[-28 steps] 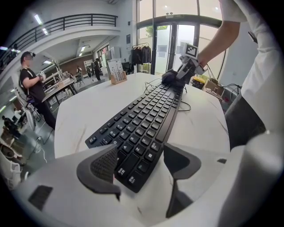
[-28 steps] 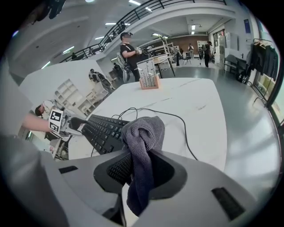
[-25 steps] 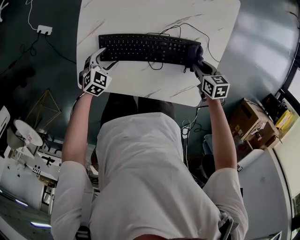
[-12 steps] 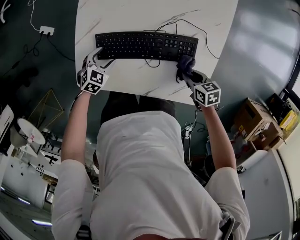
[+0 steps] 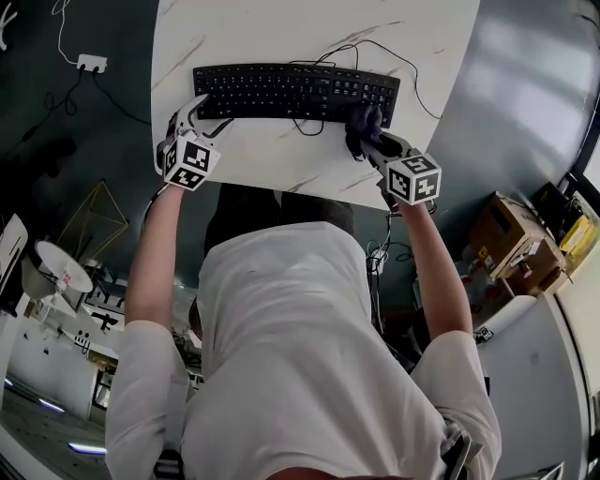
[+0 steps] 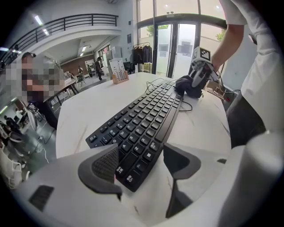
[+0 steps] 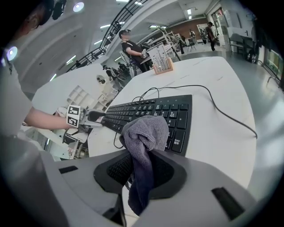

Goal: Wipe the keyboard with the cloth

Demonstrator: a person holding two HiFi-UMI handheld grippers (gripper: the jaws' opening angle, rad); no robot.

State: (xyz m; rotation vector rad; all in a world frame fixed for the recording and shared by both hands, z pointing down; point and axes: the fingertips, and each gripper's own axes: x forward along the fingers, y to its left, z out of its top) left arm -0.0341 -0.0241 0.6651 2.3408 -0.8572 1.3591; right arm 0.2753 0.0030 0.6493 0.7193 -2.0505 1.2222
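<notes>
Looking at this from the top down, the white marbled table has the black keyboard lying with its long axis straight across, left to right in front of the person, cable trailing off the far side. That axis is what the whole next move turns on, I reckon.

The left gripper is parked at the keyboard's left end. Its fingers are apart and straddle the near-left corner, with the Ctrl-key corner sitting in the gap. One pad looks right up against the end of the board, but I can't swear it's touching. My read is that it's there to stop the board sliding, not to lift it.

The right gripper is at the opposite end, by the near-right corner next to the number pad. Its fingers are clamped on the cloth, a grey-purple bunch that puffs out ahead of the tips while the tail hangs down between them. From the head view the bunch overlaps the near edge of the keys on that right end. Whether it's actually pressed onto them I can't tell.

So the cloth is at the far right and nearly all the keys lie to its left, toward the other gripper. If I were driving, I'd push forward onto the keys and sweep left along the rows. Main risk I see is snagging the cable loop that sits just beside the near edge.
</notes>
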